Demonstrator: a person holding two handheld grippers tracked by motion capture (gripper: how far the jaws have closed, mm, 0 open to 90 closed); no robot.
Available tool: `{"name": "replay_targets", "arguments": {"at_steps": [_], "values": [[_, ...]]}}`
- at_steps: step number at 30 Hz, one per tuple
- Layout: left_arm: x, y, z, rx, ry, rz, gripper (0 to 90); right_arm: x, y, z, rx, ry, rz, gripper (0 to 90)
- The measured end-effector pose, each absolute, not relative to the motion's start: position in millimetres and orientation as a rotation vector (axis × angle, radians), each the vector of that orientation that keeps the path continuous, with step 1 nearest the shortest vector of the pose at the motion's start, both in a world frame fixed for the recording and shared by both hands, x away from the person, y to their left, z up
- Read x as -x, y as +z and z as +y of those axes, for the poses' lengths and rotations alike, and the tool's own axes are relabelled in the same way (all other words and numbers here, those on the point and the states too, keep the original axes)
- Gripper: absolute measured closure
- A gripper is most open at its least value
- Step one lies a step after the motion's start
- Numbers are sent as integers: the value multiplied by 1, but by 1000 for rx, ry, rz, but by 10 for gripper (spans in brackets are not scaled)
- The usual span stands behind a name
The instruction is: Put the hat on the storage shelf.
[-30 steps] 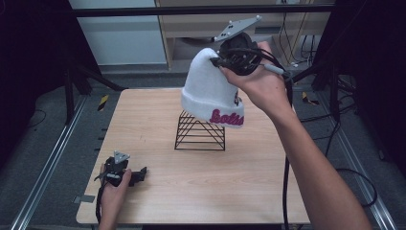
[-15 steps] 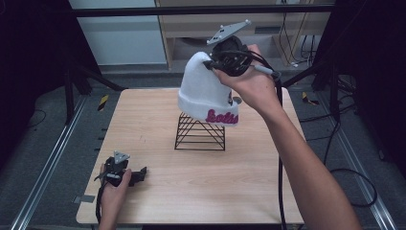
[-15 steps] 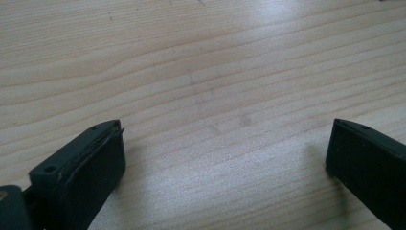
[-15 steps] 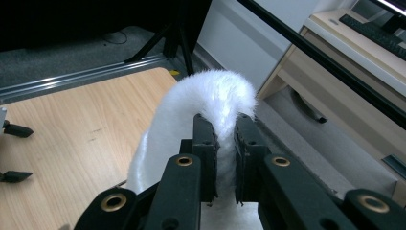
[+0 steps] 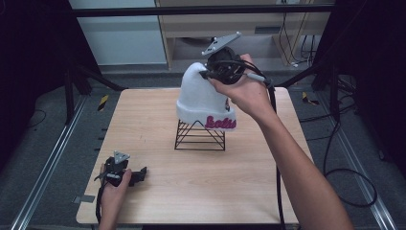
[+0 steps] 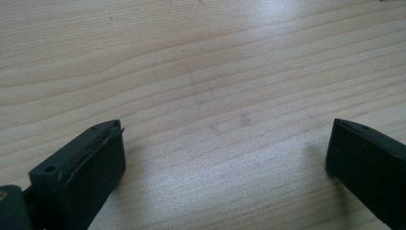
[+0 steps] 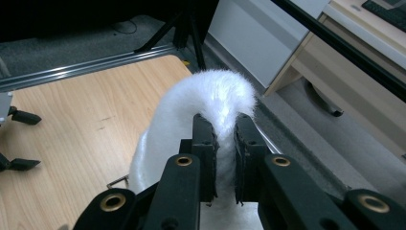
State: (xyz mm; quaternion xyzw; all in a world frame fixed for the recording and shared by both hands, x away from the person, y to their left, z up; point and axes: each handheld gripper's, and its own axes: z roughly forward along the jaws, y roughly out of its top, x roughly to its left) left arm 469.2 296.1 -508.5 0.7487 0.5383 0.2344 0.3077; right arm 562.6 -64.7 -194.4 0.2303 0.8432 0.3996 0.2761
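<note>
1. The right tool (image 7: 223, 143) is clamped on the crown of the white beanie (image 5: 201, 98).
2. The beanie sits draped over a black wire stand (image 5: 200, 136) near the middle of the wooden surface (image 5: 143, 120).
3. The left tool (image 6: 225, 158) rests on the surface at its near left corner, jaws apart and empty.

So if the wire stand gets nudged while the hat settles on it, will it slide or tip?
Likely slides: the wire stand looks thin, open and light on smooth table. Tipping seems less likely, since its base is wider than its top. The white hat looks soft and probably adds little weight.
</note>
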Motion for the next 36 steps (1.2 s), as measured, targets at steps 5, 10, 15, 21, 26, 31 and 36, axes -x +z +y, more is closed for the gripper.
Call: {"name": "replay_targets", "arguments": {"at_steps": [5, 10, 15, 21, 26, 31, 36], "values": [[-469, -508, 296, -1980, 620, 1423, 0, -565, -202, -62, -620, 1076, 2279, 818], [-469, -509, 296, -1980, 620, 1423, 0, -567, -209, -59, -625, 1074, 2291, 817], [-469, -508, 296, -1984, 620, 1422, 0, -568, -213, -57, -626, 1073, 2301, 817], [-469, -508, 296, -1983, 620, 1422, 0, -569, -218, -55, -627, 1070, 2314, 817], [-469, -508, 296, -1984, 620, 1422, 0, -571, -223, -54, -628, 1063, 2320, 818], [-469, -508, 296, -1982, 619, 1424, 0, -574, -228, -54, -635, 1057, 2328, 818], [-469, -508, 296, -1981, 618, 1425, 0, -574, -231, -53, -634, 1055, 2335, 818]]}}
